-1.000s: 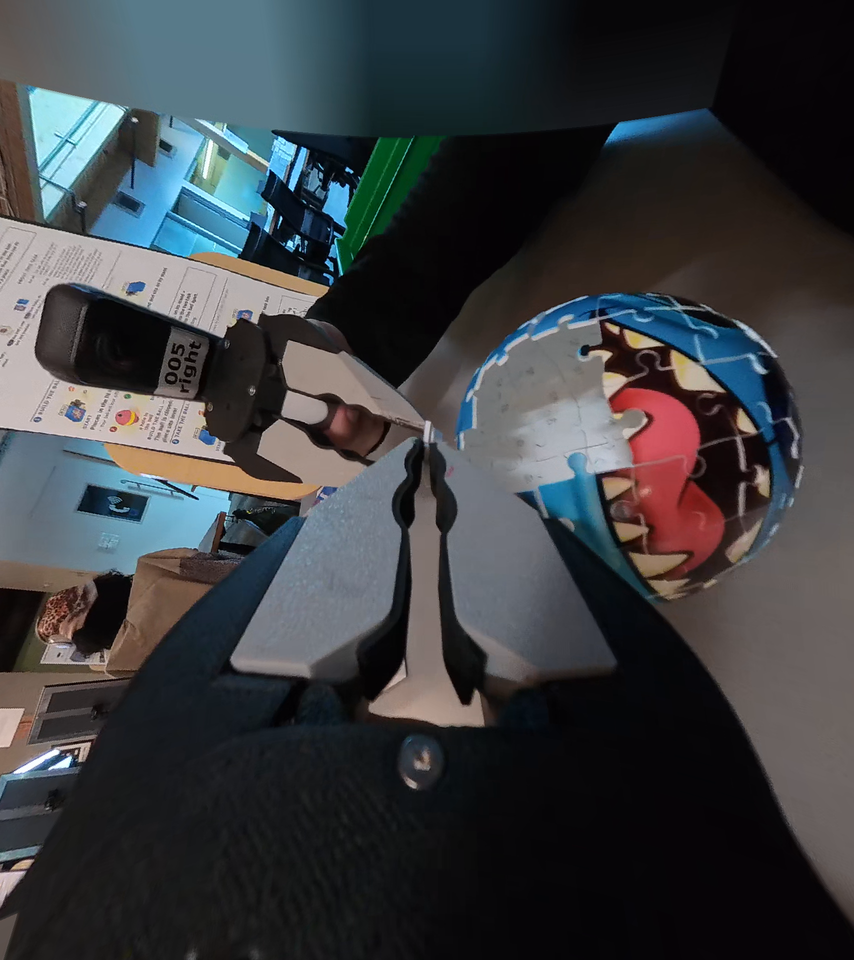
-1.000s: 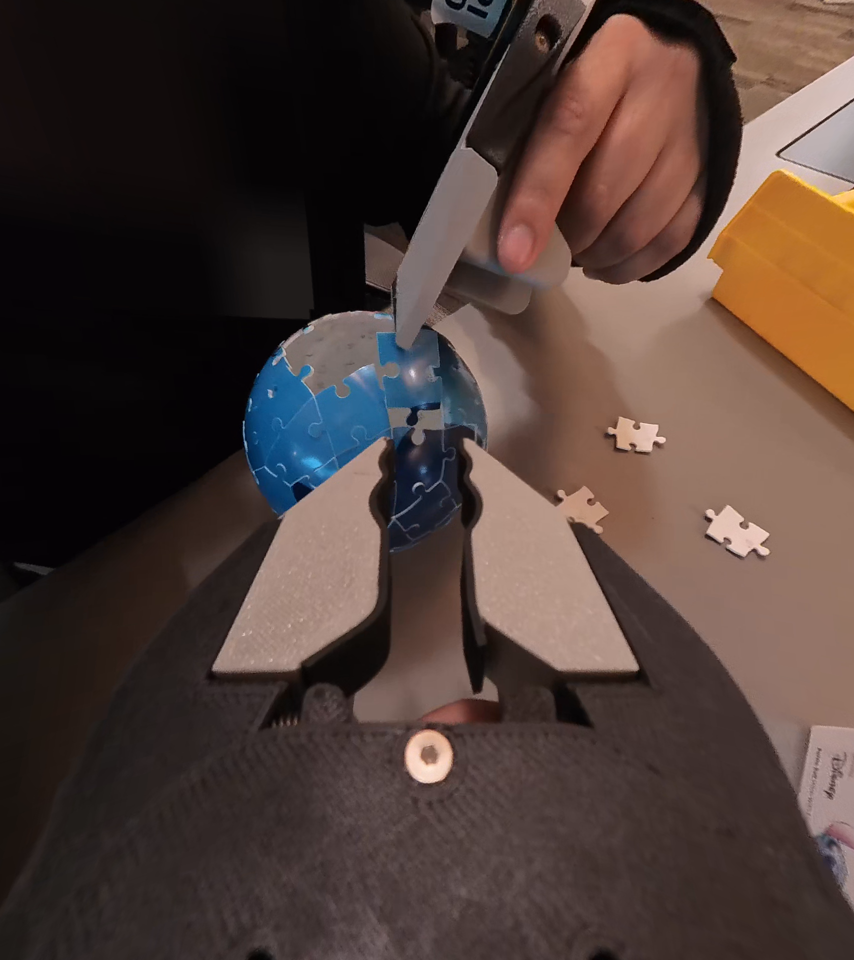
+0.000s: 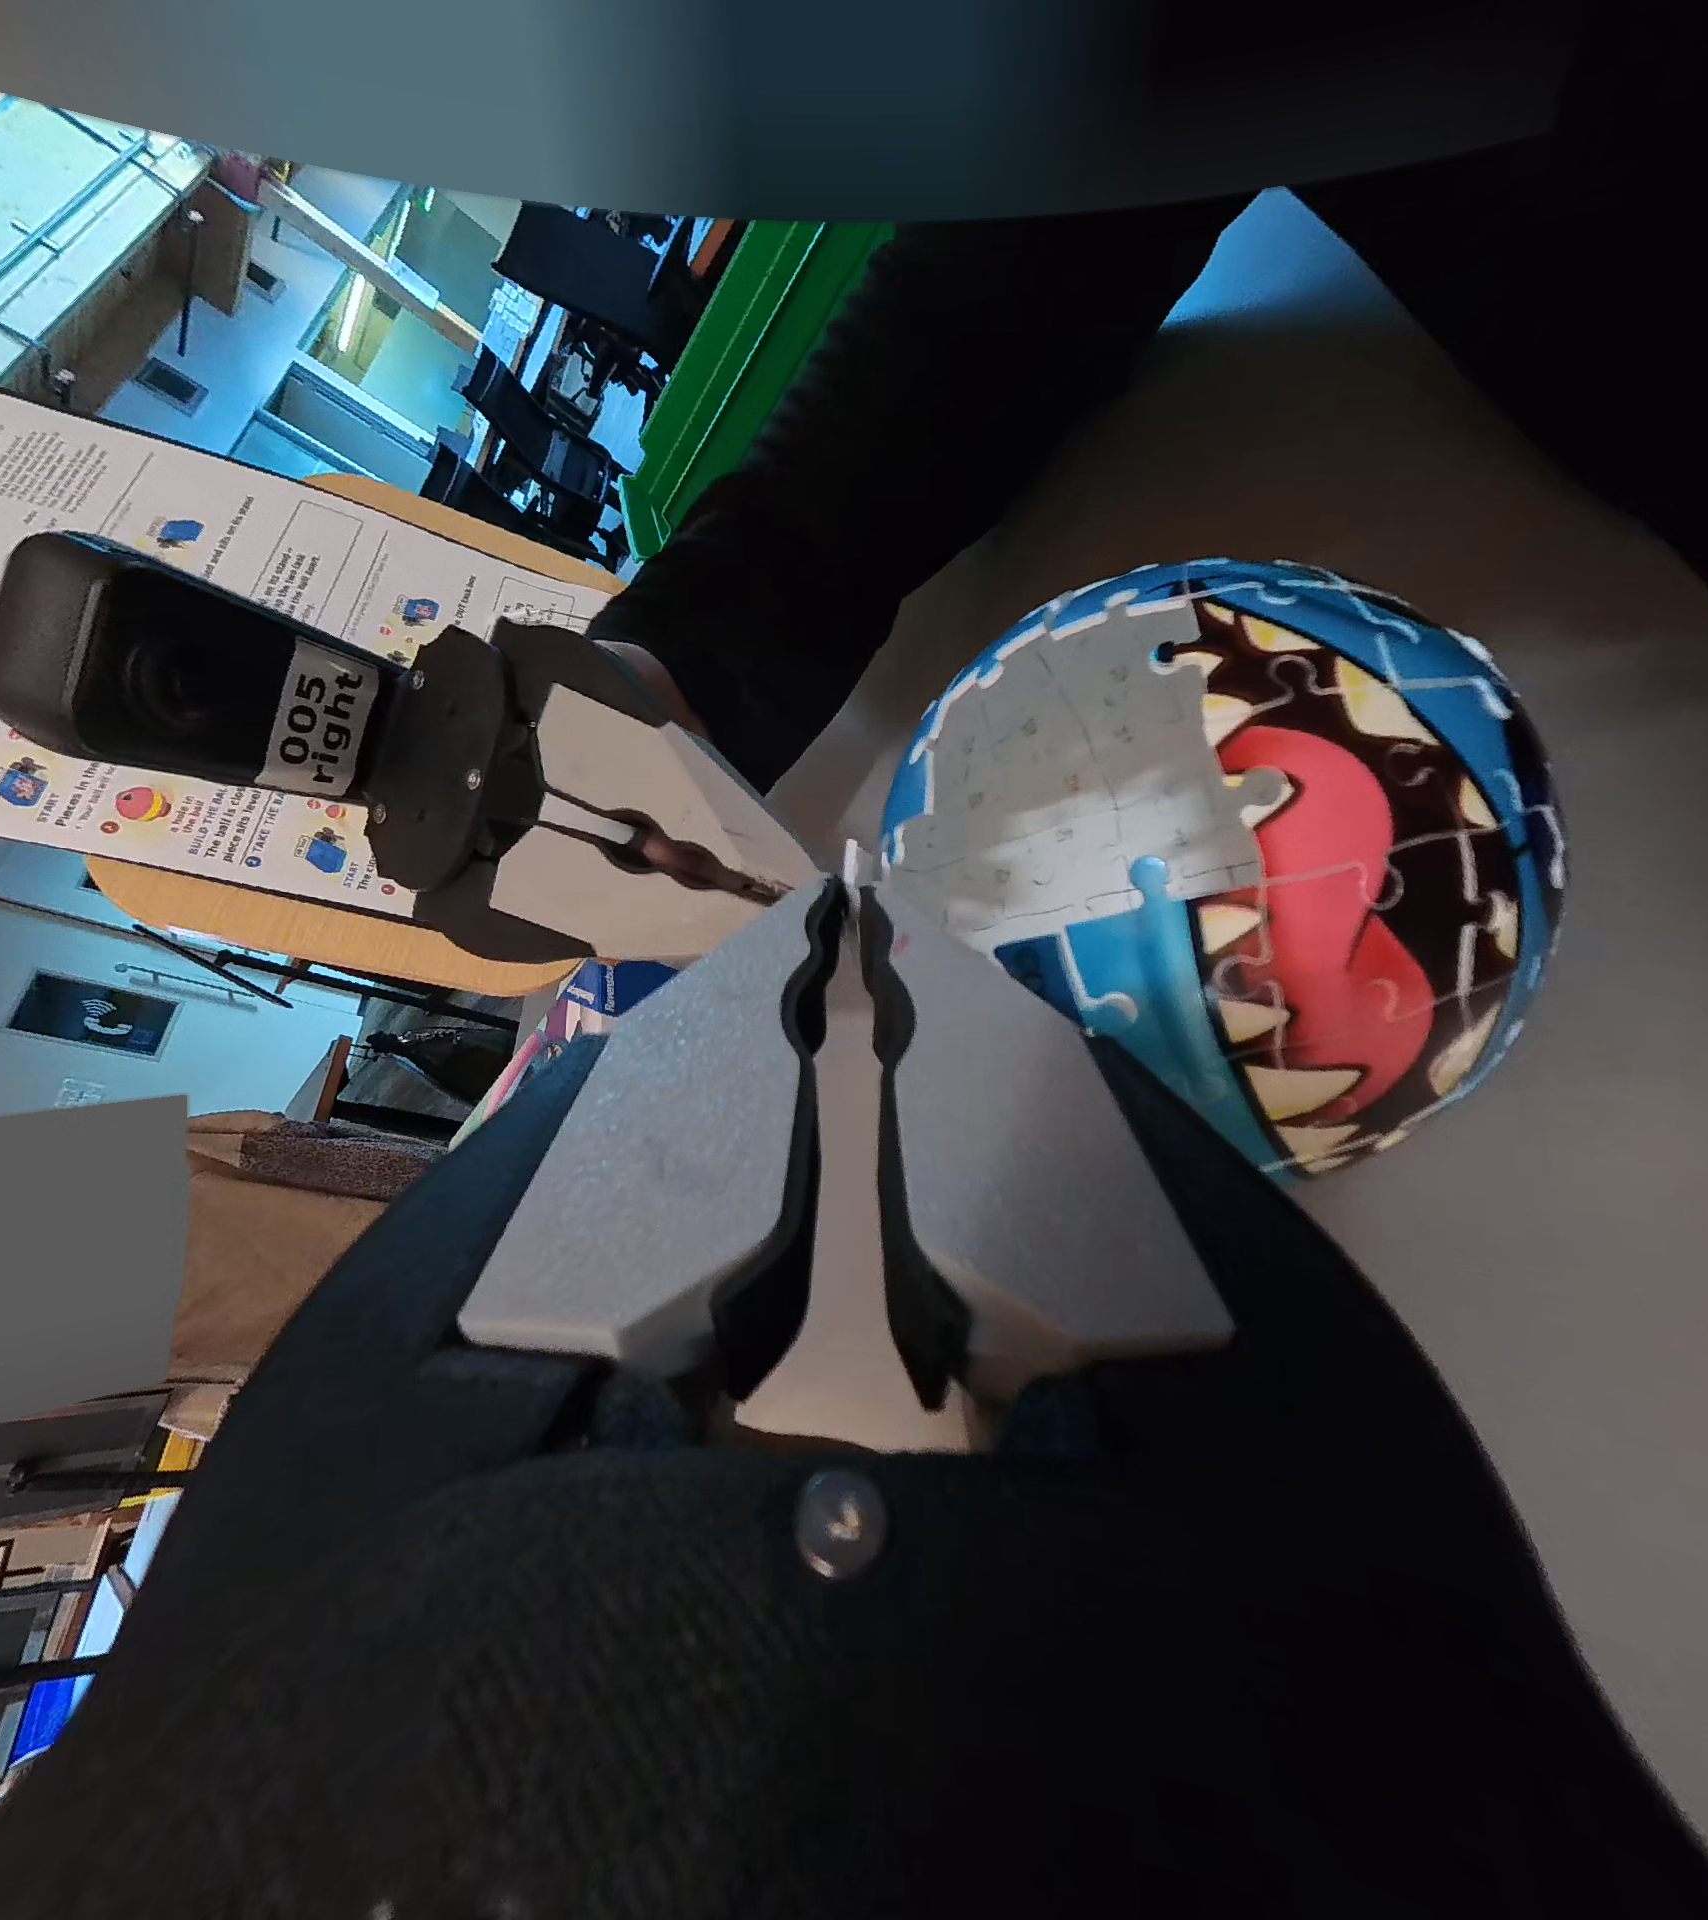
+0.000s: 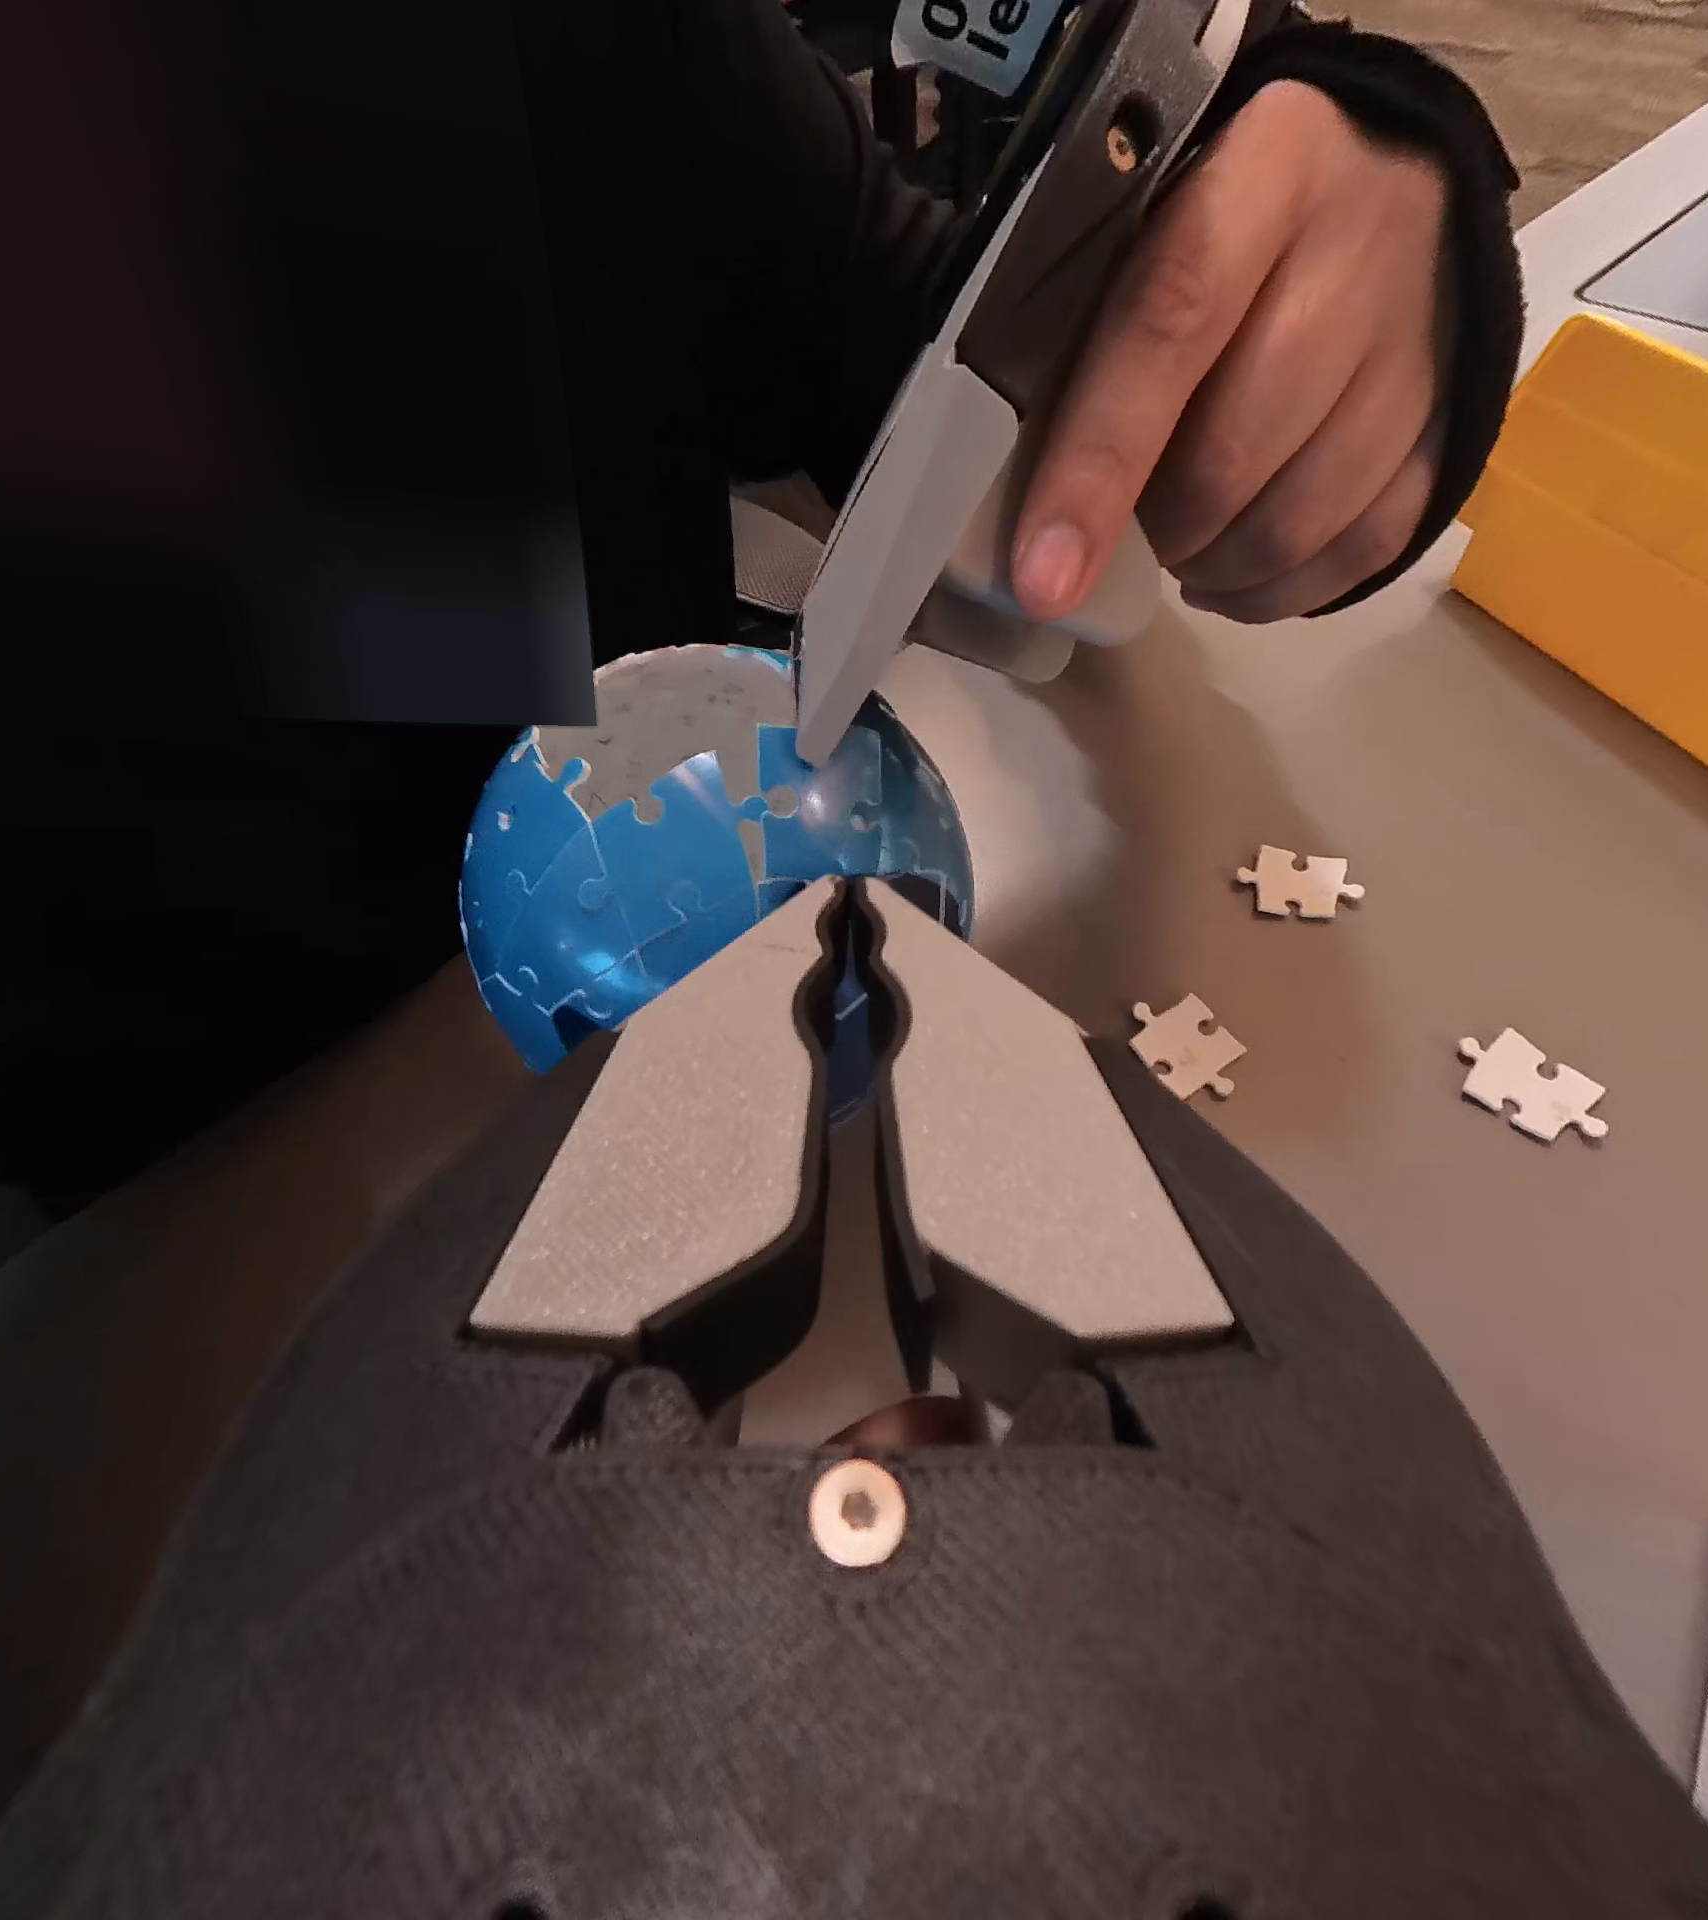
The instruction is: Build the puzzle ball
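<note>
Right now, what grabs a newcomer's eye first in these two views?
The half-built puzzle ball on the table edge: blue shell, red tongue and teeth, with an open gap showing grey piece backs. The left tool presses its tip on the ball's top rim while the right tool hovers shut close by. Three loose white pieces lie beside a yellow bin.

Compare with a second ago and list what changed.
The right gripper closed: its jaws were apart, now nearly touching, in front of the ball. The left gripper stays shut on a piece at the ball's rim. Ball and the three loose pieces on the table have not moved.
</note>
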### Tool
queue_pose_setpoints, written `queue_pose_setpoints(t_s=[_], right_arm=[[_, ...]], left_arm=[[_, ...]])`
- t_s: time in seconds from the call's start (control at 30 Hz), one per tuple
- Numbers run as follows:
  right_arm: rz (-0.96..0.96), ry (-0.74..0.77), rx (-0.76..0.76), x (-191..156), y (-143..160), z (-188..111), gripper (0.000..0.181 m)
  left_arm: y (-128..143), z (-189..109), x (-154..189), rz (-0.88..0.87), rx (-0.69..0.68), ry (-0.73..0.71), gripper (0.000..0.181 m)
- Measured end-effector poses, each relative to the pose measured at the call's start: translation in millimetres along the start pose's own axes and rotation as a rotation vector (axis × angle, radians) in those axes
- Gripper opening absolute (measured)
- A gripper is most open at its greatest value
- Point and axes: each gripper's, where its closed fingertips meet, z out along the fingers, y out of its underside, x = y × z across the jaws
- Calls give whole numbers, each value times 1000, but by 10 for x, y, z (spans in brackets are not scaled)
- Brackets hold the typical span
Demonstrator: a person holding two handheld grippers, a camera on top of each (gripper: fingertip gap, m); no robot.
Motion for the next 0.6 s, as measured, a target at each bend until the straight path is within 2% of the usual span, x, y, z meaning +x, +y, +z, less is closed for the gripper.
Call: queue_pose_setpoints(t_s=[0.3, 0.43, 0.6], right_arm=[[8, -9, 31, -7, -51, -21, 0], [-3, -15, -32, -17, 77, 22, 0], [22, -34, 30, -23, -13, -10, 0]], left_arm=[[-1, 7, 22, -2, -2, 3, 1], [1, -2, 23, -3, -4, 5, 1], [8, 1, 36, 0, -7, 0, 1]])
